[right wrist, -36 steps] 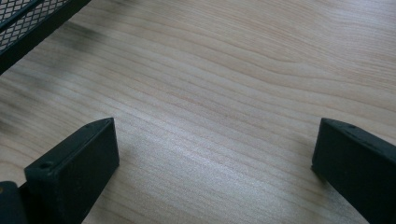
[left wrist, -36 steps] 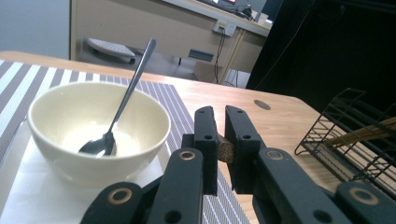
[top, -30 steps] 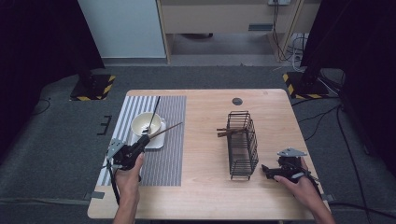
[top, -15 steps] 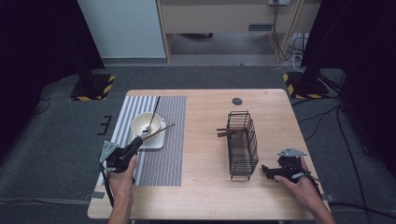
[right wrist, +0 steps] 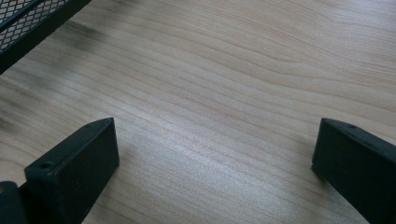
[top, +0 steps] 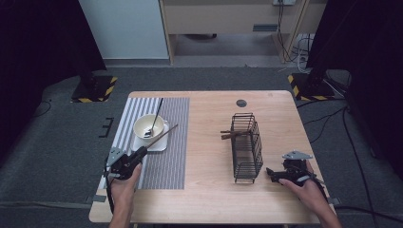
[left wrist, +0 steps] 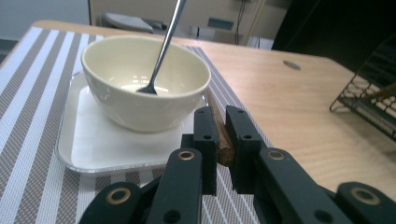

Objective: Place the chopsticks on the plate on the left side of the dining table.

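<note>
From the high view, I have the left gripper (top: pixel 134 158) clamped on the near end of a brown chopstick (top: pixel 161 137), which slants up and away across the striped placemat (top: pixel 171 142). Its far tip passes just beside the cream bowl (top: pixel 150 127) that sits on the white square plate (top: pixel 159 145). I hold it by the end, I judge, so the long free part can be steered into the black wire basket (top: pixel 247 147) lying on the desk (top: pixel 209 190), where other brown sticks (top: pixel 229 135) already poke out of its side. A spoon (top: pixel 156 116) leans in the bowl, handle pointing away. My right gripper (top: pixel 275 175) rests on the desk just beside the basket's near end, probably ready to steady it.

In the left gripper view, the black jaws pinch the chopstick end (left wrist: pixel 223 144) tightly, with the bowl (left wrist: pixel 140 88) and the spoon (left wrist: pixel 163 46) right ahead on the plate (left wrist: pixel 79 140), and the basket (left wrist: pixel 369 88) off at the edge.

In the right gripper view, the jaws stand wide apart with only bare desk (right wrist: pixel 224 93) between them, so the gripper is released, and a corner of the basket (right wrist: pixel 32 23) shows at the top.
</note>
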Motion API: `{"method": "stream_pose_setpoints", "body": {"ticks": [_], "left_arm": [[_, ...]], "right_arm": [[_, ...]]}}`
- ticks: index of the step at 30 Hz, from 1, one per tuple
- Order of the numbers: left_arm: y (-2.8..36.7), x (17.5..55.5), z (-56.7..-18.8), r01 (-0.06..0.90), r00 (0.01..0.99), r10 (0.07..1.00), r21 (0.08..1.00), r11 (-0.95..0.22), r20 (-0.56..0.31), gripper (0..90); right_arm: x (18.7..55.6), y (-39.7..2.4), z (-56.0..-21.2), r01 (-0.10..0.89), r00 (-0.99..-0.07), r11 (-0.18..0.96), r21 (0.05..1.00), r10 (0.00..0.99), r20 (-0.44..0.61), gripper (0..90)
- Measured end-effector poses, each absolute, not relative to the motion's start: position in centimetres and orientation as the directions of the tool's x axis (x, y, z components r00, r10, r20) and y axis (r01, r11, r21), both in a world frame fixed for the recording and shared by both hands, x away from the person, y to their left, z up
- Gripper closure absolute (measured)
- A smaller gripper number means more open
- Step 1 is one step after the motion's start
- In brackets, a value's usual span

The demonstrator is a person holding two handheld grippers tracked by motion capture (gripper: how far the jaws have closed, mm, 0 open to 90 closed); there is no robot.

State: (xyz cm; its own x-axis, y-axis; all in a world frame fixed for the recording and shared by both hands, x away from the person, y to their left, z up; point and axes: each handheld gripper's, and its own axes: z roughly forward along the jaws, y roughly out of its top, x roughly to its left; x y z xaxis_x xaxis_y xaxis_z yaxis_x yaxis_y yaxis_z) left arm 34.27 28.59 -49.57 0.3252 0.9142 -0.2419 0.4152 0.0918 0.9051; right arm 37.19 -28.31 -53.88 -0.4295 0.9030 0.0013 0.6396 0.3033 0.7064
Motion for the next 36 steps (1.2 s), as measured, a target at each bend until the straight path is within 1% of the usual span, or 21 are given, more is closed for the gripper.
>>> {"method": "stream_pose_setpoints", "body": {"ticks": [8, 13, 23, 29, 36], "left_arm": [[29.6, 34.2, -50.2, 0.468, 0.344, 0.906, 0.882, 0.06, -0.244, 82.7], [29.5, 34.7, -50.8, 0.503, 0.363, 0.91, 0.864, -0.01, -0.201, 82.6], [29.7, 34.7, -50.9, 0.518, 0.372, 0.904, 0.855, -0.014, -0.212, 82.6], [29.9, 35.0, -51.4, 0.546, 0.398, 0.889, 0.837, -0.033, -0.225, 82.6], [30.5, 35.2, -51.8, 0.569, 0.393, 0.893, 0.821, -0.049, -0.219, 82.8]], "right_arm": [[37.2, -28.3, -53.9, 0.64, -0.429, 0.303, 0.707, 0.903, 0.001, 0.4], [37.2, -28.3, -53.9, 0.64, -0.43, 0.303, 0.706, 0.903, 0.002, 0.3], [37.2, -28.3, -53.9, 0.639, -0.431, 0.304, 0.706, 0.902, 0.002, 0.4], [37.2, -28.3, -53.9, 0.639, -0.433, 0.305, 0.707, 0.901, 0.002, 0.4], [37.2, -28.4, -53.9, 0.637, -0.435, 0.307, 0.707, 0.9, 0.002, 0.3]]}}
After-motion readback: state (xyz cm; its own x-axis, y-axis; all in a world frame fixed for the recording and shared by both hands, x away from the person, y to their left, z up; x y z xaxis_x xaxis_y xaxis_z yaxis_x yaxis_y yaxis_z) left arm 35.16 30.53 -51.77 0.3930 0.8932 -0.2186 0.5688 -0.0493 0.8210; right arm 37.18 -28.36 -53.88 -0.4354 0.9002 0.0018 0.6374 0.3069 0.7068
